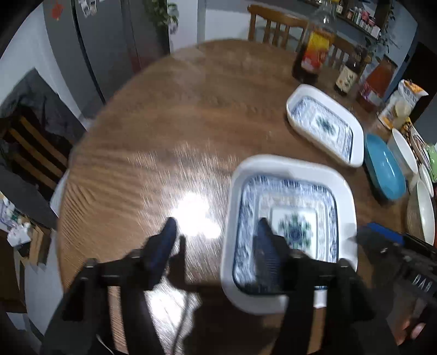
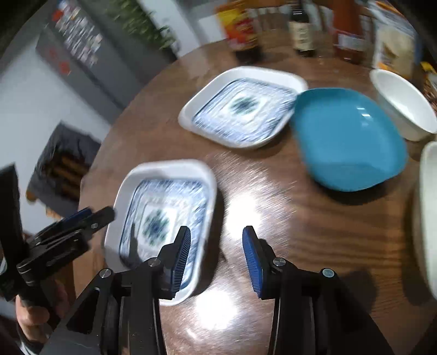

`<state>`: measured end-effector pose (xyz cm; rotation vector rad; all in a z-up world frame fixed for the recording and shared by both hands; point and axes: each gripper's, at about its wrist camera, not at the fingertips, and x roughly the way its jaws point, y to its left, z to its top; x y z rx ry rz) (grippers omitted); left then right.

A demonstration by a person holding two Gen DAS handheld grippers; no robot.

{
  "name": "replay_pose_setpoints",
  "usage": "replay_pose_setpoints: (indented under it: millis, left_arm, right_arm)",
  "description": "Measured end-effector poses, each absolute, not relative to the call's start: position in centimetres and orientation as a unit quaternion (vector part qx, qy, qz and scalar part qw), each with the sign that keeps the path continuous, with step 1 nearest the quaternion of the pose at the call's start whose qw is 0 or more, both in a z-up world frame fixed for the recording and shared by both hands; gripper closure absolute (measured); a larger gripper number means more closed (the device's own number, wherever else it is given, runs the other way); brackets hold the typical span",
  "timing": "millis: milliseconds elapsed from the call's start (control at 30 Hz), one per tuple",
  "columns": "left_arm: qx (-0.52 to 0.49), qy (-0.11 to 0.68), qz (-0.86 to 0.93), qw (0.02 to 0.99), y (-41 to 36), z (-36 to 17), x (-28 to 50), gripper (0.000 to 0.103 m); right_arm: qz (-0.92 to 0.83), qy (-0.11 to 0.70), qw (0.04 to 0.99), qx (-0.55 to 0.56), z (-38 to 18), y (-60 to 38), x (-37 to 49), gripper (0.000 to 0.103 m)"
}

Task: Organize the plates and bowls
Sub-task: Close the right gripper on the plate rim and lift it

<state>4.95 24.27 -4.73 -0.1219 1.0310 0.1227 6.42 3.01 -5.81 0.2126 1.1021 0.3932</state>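
Observation:
A white square plate (image 1: 295, 169) with a blue floral pattern lies flat on the round wooden table (image 1: 169, 131). My left gripper (image 1: 217, 232) is open. One finger hangs over the plate's inside and the other over bare wood, with the plate's left rim between them and untouched. In the right wrist view my right gripper (image 2: 217, 237) is also open and holds nothing. Its left finger is above the right edge of that plate (image 2: 164, 196). The left gripper (image 2: 101, 213) shows at the plate's left side. A matching plate (image 1: 325, 125) (image 2: 240, 106) sits farther back.
A blue bowl (image 2: 347, 139) (image 1: 385, 169) stands right of the far plate, with white bowls (image 2: 404, 103) (image 1: 423, 215) beyond it at the table's right edge. Bottles and food packs (image 1: 314, 54) line the back rim. A wooden chair (image 1: 273, 24) stands behind.

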Motion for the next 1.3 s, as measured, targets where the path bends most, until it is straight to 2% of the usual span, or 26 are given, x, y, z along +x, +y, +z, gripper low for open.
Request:
replay_pose_setpoints:
  millis: [133,300,567,600,667,700,733,767,1300]
  left_arm:
    - [-0.066,0.490,0.015,0.869,23.6,-3.0,8.0,0.035]
    - [-0.025,0.483,-0.011,0.875,21.7,-2.2,13.1,0.035]
    - [-0.011,0.512,-0.057,0.857,18.5,-5.1,21.4,0.038]
    - [-0.009,0.517,-0.061,0.854,18.2,-5.7,22.3,0.041]
    - [-0.004,0.532,-0.066,0.844,17.7,-6.7,23.7,0.059]
    - [-0.004,0.544,-0.072,0.836,17.7,-7.3,24.2,0.077]
    - [-0.011,0.535,-0.077,0.841,17.8,-7.1,24.3,0.088]
    - [-0.016,0.540,-0.083,0.837,17.9,-7.1,24.4,0.091]
    - [-0.036,0.564,-0.071,0.822,25.2,-7.2,22.1,0.094]
  right_arm:
    - [0.151,0.521,0.828,0.142,-5.8,0.8,8.3,0.063]
    - [0.106,0.519,0.833,0.161,-5.8,0.7,11.4,0.063]
    - [0.055,0.527,0.836,0.140,-6.3,3.0,14.8,0.063]
    - [0.053,0.529,0.835,0.142,-6.2,2.8,15.1,0.063]
    - [0.050,0.529,0.836,0.139,-6.2,2.9,15.6,0.063]
    - [0.049,0.529,0.836,0.137,-6.2,2.9,15.8,0.063]
    - [0.047,0.529,0.836,0.135,-6.1,2.9,16.0,0.063]
    - [0.047,0.530,0.836,0.133,-6.1,3.0,16.3,0.063]
    - [0.078,0.542,0.832,0.087,-6.9,7.3,18.8,0.063]
